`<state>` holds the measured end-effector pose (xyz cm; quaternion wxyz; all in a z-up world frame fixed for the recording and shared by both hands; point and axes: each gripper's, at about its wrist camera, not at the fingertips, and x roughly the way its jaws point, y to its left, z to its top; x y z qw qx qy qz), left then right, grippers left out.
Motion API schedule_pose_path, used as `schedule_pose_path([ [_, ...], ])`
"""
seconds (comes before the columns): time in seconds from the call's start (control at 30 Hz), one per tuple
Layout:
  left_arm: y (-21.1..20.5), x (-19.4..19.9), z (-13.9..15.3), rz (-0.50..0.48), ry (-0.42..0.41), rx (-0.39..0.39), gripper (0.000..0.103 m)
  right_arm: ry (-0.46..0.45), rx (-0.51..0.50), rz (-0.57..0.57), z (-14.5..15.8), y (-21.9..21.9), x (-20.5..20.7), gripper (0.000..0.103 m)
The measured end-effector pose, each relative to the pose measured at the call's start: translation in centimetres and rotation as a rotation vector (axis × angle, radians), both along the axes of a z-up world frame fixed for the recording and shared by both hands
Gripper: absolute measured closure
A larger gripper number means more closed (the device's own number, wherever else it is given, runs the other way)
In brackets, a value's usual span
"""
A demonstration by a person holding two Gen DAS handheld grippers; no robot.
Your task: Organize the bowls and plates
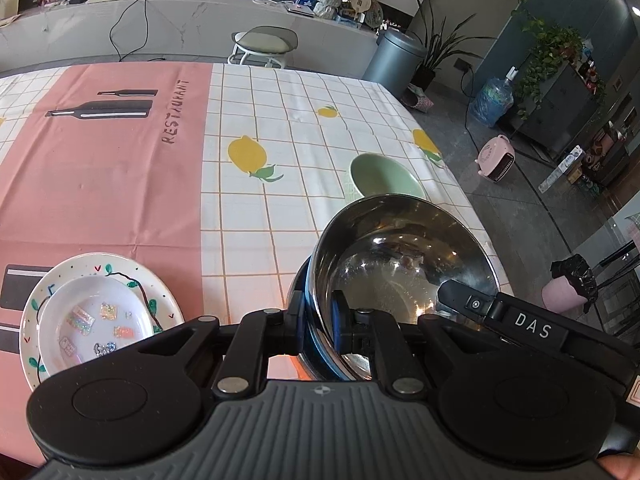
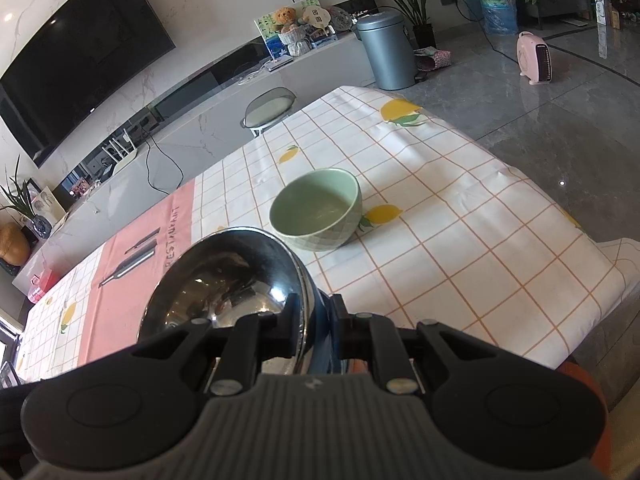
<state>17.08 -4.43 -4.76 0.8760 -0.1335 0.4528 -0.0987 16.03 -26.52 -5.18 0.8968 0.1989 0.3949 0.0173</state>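
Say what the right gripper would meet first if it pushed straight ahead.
Probably the pale green ceramic bowl. The right gripper, clamped on the shiny steel bowl's rim, points roughly toward it; depth is unclear.

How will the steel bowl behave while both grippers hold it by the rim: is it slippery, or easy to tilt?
The steel bowl looks polished, so probably slippery. The left gripper and right gripper pinch only its thin rim, so it may pivot. It is already tilted, and likely light and stiff.

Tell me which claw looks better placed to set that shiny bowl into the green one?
Probably the right claw. Both claws grip the steel bowl by its rim, but the green bowl sits in open view just ahead of the right one. From the left claw, the steel bowl half hides it.
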Motion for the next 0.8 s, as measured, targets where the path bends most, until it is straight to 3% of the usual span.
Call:
schedule_pose_path([
  [0.5, -0.5, 0.2, -0.1, -0.024, 0.015, 0.021, 0.089, 0.023, -0.004, 0.002, -0.8, -0.3, 0.5, 0.089],
  [0.7, -2.2, -0.2, 0.2, -0.085, -0.024, 0.173, 0.085, 0.023, -0.039, 0.014, -1.1, 0.1, 0.5, 0.089],
  [0.8, -2.3, -0.4, 0.2, -0.092, -0.031, 0.182, 0.084, 0.009, -0.085, 0.035, -1.0, 0.7, 0.3, 0.089],
])
